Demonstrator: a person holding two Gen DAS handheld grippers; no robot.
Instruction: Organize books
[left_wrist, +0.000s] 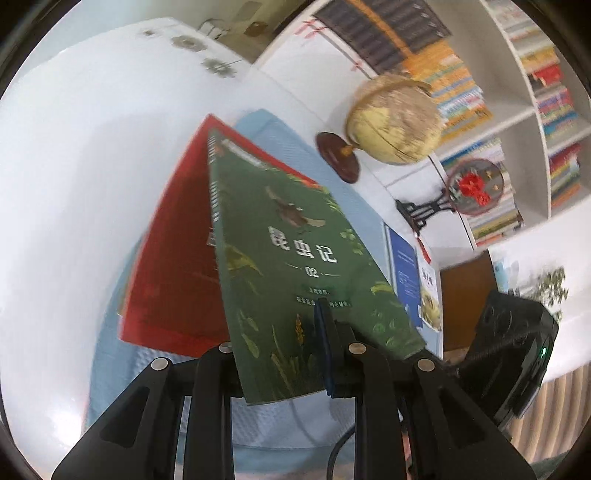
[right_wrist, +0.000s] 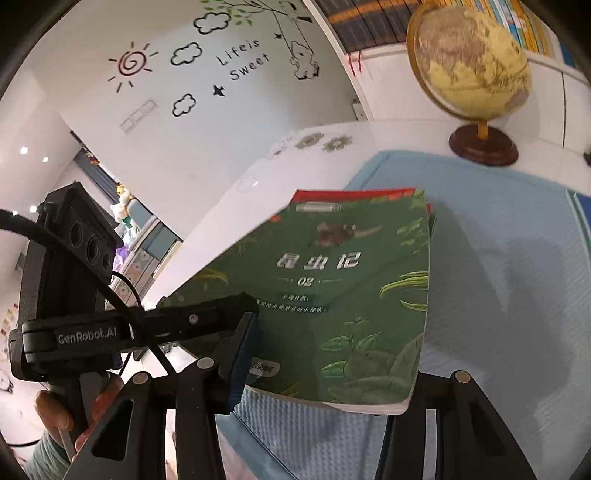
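Green paperback book with insect cover (left_wrist: 295, 251) — atop a red book (left_wrist: 173, 258), raised over the pale blue mat (right_wrist: 498, 277) on the white bench (left_wrist: 74, 166). Left gripper (left_wrist: 306, 354) clamps its near edge; right gripper (right_wrist: 325, 373) apparently grasps the stack — far finger hidden.

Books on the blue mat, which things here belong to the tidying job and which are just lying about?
Job: green book, red book, blue book, left gripper.
Lying about: globe, round ornament, bookshelf.
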